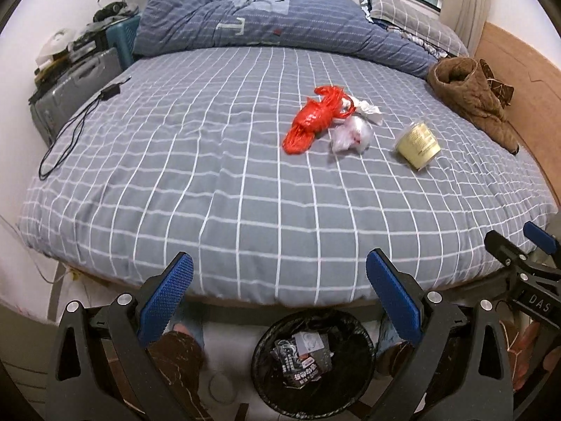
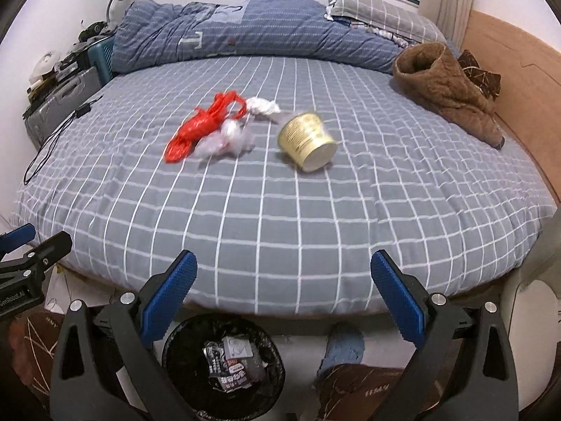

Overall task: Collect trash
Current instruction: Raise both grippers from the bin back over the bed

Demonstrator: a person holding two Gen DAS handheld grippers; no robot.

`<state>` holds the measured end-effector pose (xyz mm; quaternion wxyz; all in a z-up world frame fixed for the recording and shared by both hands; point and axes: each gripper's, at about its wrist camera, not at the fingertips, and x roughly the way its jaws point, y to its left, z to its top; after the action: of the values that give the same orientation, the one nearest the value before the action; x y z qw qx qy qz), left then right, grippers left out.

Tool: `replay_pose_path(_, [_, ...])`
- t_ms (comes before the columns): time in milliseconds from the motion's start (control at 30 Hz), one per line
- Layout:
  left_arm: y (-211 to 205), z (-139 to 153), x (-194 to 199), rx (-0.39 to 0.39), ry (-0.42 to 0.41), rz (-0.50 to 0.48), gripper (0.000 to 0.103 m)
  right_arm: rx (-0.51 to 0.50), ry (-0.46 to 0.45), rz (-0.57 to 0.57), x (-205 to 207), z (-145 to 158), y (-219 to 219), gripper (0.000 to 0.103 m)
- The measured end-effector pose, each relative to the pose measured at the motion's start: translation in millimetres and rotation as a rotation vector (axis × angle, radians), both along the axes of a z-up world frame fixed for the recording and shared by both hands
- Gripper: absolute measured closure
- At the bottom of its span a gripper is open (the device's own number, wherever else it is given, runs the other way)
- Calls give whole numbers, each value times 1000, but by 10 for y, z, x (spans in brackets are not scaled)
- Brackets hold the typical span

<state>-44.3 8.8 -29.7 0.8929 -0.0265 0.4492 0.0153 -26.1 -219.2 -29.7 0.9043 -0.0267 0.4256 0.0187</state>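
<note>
Both your grippers, left point(image 1: 278, 273) and right point(image 2: 283, 275), are spread wide with nothing between the pads, hovering at the foot of the bed point(image 1: 217, 189). On the bed lie a red bag point(image 1: 313, 119), a clear bag point(image 1: 350, 135) touching it, a tissue point(image 1: 368, 109) and a cup point(image 1: 417, 144) on its side; the bin point(image 1: 313, 359) stands on the floor below its foot

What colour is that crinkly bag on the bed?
Bright red plastic bag, clearest in the left wrist view.

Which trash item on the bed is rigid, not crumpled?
The yellow cup, lying on its side, rightmost. The red bag, clear bag and tissue are crumpled.
</note>
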Motion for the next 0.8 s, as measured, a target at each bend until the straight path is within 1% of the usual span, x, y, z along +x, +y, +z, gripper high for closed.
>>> replay_pose_path(133, [-53, 24, 217, 2, -2, -7, 6, 0, -11, -5, 189, 53, -69, 8])
replay_pose_path(300, [-78, 13, 533, 9, 3, -12, 6, -2, 0, -13, 480, 13, -151, 8])
replay_pose_path(500, [-89, -52, 959, 28, 15, -20, 6, -11, 6, -19, 831, -46, -237, 8])
replay_pose_path(633, [-62, -95, 1272, 15, 25, -20, 6, -21, 8, -19, 1058, -90, -284, 8])
replay_pose_path(800, [-76, -198, 1663, 23, 33, -38, 6, -28, 17, -13, 1355, -174, -336, 8])
